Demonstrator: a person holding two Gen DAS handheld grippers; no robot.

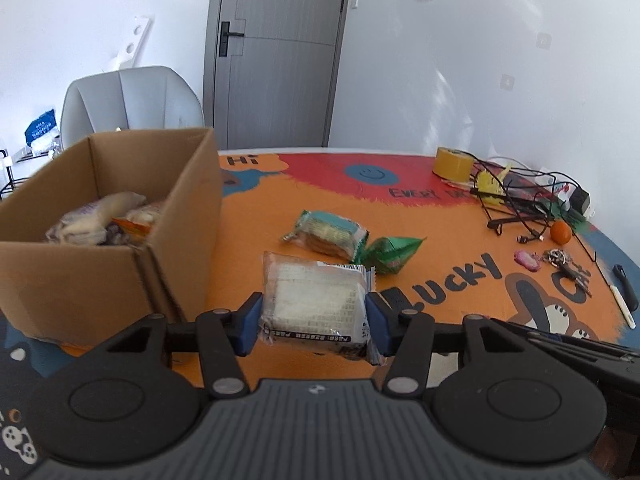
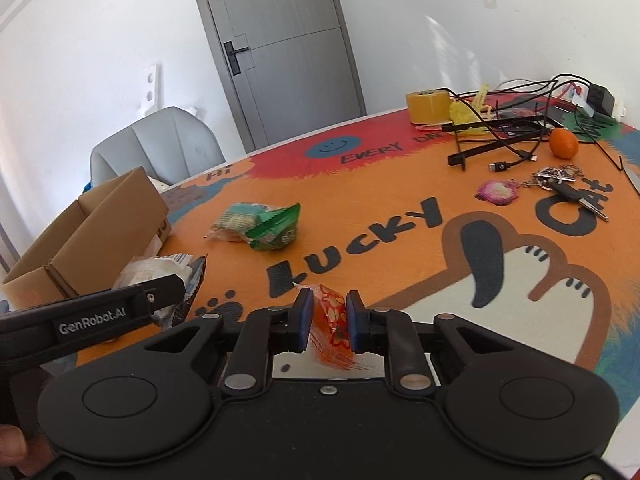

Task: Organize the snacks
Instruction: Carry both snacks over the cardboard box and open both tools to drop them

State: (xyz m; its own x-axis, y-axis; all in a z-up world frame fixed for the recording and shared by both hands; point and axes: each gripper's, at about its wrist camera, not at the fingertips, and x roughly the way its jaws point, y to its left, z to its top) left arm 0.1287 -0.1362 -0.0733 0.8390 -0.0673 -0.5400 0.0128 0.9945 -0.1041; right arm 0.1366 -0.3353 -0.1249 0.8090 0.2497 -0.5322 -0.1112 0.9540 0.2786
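the left gripper [image 1: 314,322] pinches a clear pack of pale crackers [image 1: 316,304]. its blue pads press on the two short sides of the pack, so the pack lies flat and wide between them. the right gripper [image 2: 329,320] is squeezed almost all the way together on a small orange snack packet [image 2: 332,328], which stands up thin between its pads.

the cardboard box [image 1: 108,216] sits on the table mat [image 1: 260,216] with its top open. there are already some snack packs inside it. in the left wrist view the box is to the left of the held crackers and a bit further away, quite near. in the right wrist view the box is far off to the left, past the left gripper [image 2: 120,304]. so the left hand is the nearer one to the box.

i think the crackers should go in first. the left hand needs to go up, over the near wall of the box, and to the left. the right hand has a longer way to go.

two more snacks lie on the mat, touching each other: a blue-green biscuit pack [image 1: 326,232] and a green packet [image 1: 390,254]. they lie past both grippers.
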